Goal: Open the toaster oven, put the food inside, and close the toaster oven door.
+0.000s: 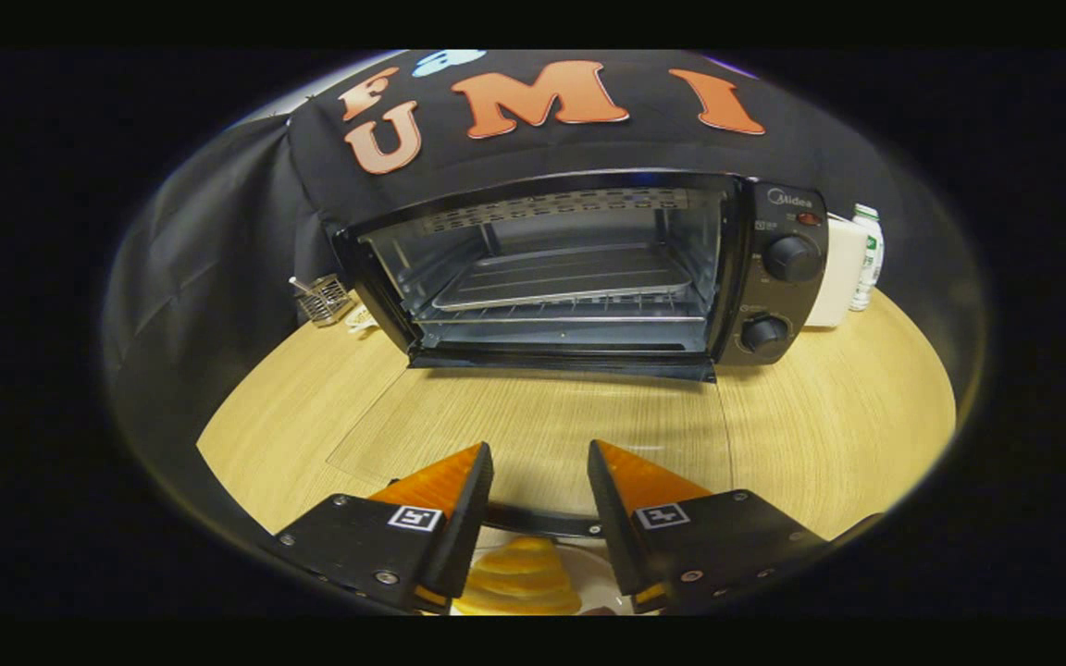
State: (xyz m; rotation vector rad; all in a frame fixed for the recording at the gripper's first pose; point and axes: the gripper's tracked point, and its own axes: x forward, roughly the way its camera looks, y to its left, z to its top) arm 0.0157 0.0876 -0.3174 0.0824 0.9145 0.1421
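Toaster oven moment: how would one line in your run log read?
toaster oven: door folded down, tray bare | claw: open, nothing gripped | food: pastry low between fingers, on plate | stage: pick food next

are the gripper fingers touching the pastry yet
Apart. The gripper view shows the hand-held gripper open, with the pastry lying low between its fingers and a visible gap on each side. The oven beyond stands open.

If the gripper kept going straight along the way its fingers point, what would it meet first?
The open gripper points across the glass door, lying flat on the wooden table, toward the open toaster oven. It would probably reach the oven's mouth and the tray inside, though height over the door is unclear.
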